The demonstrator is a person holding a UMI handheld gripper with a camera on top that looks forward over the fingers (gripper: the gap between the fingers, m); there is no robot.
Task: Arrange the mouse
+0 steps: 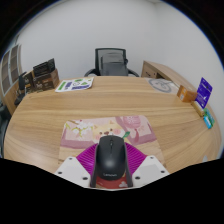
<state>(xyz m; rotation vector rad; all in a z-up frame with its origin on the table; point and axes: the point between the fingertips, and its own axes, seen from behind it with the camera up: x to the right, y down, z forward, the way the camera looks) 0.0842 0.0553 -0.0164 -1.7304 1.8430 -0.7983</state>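
A black computer mouse (110, 160) sits between my gripper's (111, 152) two fingers, its sides pressed by the magenta pads (88, 160). The gripper is shut on the mouse. Just beyond the fingers, a patterned pink and cream mouse mat (105, 128) lies flat on the wooden table (120, 100). The mouse's front end reaches the mat's near edge. I cannot tell whether the mouse touches the table.
A black office chair (117, 62) stands behind the table's far edge. A green and white booklet (75, 84) lies at the far left near black items (42, 72). A wooden box (160, 72), a round disc (160, 86) and a purple box (203, 92) occupy the right side.
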